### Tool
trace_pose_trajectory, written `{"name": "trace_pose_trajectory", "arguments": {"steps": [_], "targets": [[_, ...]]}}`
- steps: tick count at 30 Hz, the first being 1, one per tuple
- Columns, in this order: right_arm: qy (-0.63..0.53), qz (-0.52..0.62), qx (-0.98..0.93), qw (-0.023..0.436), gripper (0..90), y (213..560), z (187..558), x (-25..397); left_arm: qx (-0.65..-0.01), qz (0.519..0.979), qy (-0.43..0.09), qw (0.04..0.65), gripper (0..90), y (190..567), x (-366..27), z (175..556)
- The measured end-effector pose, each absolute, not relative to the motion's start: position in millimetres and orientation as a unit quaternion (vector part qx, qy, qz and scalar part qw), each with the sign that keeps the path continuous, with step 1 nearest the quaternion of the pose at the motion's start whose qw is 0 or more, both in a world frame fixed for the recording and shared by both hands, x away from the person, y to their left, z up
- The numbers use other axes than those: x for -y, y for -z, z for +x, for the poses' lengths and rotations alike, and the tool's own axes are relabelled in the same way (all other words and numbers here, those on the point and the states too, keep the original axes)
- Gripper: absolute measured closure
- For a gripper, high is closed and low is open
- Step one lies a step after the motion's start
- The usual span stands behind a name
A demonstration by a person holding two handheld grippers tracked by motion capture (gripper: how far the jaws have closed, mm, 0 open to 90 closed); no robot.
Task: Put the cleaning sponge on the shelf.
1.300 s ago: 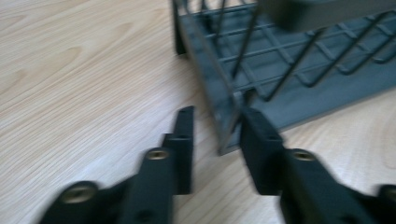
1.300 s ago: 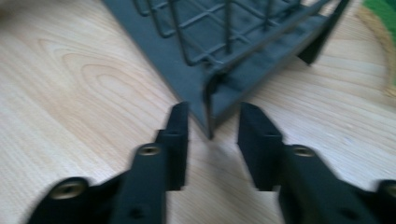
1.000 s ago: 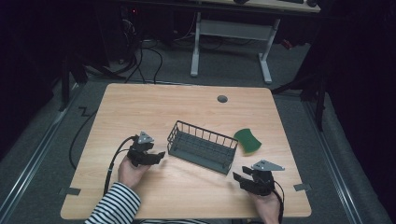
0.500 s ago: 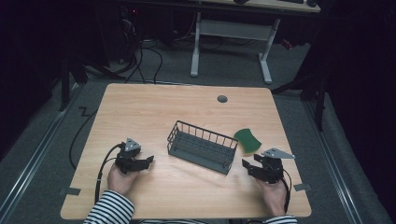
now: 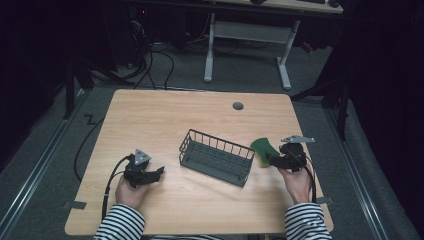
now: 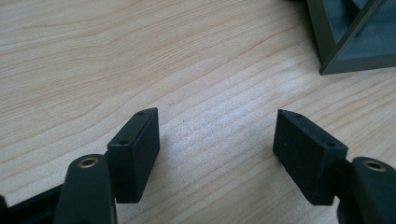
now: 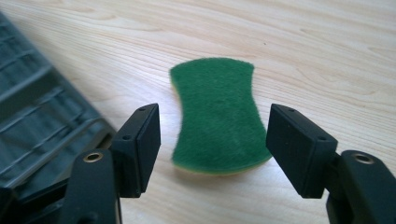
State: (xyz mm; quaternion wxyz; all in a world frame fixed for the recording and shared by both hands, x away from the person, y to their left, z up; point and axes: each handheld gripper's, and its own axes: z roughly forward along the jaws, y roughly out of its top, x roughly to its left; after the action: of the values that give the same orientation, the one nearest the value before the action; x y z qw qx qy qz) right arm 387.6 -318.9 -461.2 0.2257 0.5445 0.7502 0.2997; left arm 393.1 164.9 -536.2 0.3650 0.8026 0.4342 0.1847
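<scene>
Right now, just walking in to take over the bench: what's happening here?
A person holds a gripper in each hand at a wooden table. The right gripper, jaws open, is lined up on a green sponge lying flat beside a wire basket. The left gripper hangs open over bare wood.

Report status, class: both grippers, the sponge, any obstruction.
Left gripper open over bare table. Right gripper open, straddling green sponge, not gripping. Wire basket beside sponge; nothing in the way.

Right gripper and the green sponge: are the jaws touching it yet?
Apart. In the right gripper view the right gripper is open, with bare table visible between each jaw and the sponge lying flat.
</scene>
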Motion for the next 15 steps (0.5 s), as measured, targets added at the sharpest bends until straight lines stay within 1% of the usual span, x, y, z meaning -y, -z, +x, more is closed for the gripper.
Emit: {"name": "trace_pose_trajectory", "arguments": {"steps": [3,7,11,12,13,15], "targets": [[-0.259,0.553,-0.765,0.204,32.1,464.5,406.7,319.3,-0.436,0.801,-0.183,0.367,32.3,536.2,-165.3,393.4],[-0.228,0.551,-0.778,0.196,29.6,465.9,418.8,316.7,-0.437,0.8,-0.182,0.369,32.5,536.2,-165.8,393.6],[-0.214,0.556,-0.785,0.17,23.0,466.8,434.9,313.8,-0.437,0.8,-0.183,0.368,32.7,536.2,-165.9,393.6],[-0.214,0.556,-0.785,0.17,23.0,466.8,434.9,313.8,-0.437,0.8,-0.183,0.368,32.7,536.1,-165.9,393.6],[-0.202,0.555,-0.789,0.169,20.2,468.3,439.7,312.0,-0.437,0.8,-0.183,0.368,32.7,536.1,-165.9,393.6],[-0.199,0.553,-0.791,0.167,19.6,469.5,441.6,311.5,-0.437,0.8,-0.183,0.368,32.7,536.1,-165.9,393.6]]}}
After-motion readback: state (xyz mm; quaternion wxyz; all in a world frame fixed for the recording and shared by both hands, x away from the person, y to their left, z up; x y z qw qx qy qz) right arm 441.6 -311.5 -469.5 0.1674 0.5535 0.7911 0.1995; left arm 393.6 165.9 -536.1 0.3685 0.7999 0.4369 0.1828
